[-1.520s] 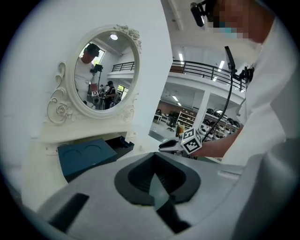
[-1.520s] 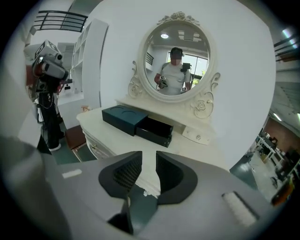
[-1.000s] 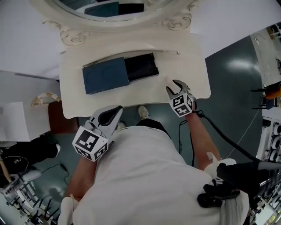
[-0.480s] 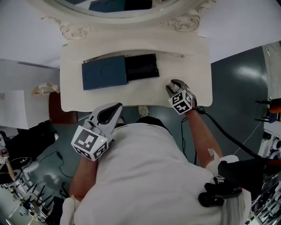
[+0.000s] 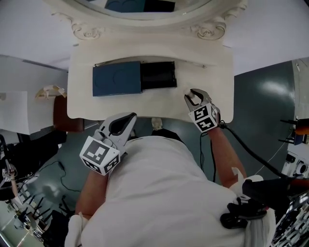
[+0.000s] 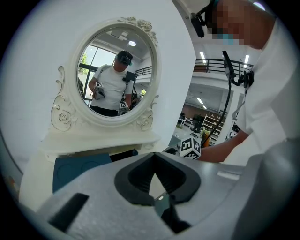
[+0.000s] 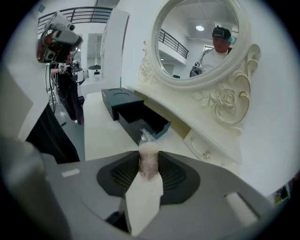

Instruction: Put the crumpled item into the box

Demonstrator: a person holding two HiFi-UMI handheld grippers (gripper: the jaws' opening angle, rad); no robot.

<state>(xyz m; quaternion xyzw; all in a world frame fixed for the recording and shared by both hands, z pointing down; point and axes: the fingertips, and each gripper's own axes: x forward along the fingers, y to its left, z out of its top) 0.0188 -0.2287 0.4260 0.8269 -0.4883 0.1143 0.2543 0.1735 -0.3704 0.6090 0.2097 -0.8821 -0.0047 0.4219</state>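
Note:
A white crumpled item [image 7: 149, 157] sits between the pads of my right gripper [image 7: 149, 153], which are closing and pinch it on both sides. That gripper [image 5: 194, 98] rests low over the front right of the cream vanity table [image 5: 145, 103], right of the box. The box is a dark blue sleeve [image 5: 116, 78] with a black drawer [image 5: 158, 75] slid out to the right, open and dark inside. My left gripper [image 5: 127, 119] hangs off the table's front edge near my body, its jaws together and nothing in them.
An ornate oval mirror [image 5: 140, 6] stands at the back of the table and reflects the person. A shelf ledge [image 7: 206, 140] runs under the mirror frame. A black cable [image 5: 251, 154] trails from my right gripper. Grey floor lies on both sides.
My right gripper's jaws have narrowed around the crumpled item while it stayed at the table's front right. The left gripper has kept its place. The head view drifted slightly.

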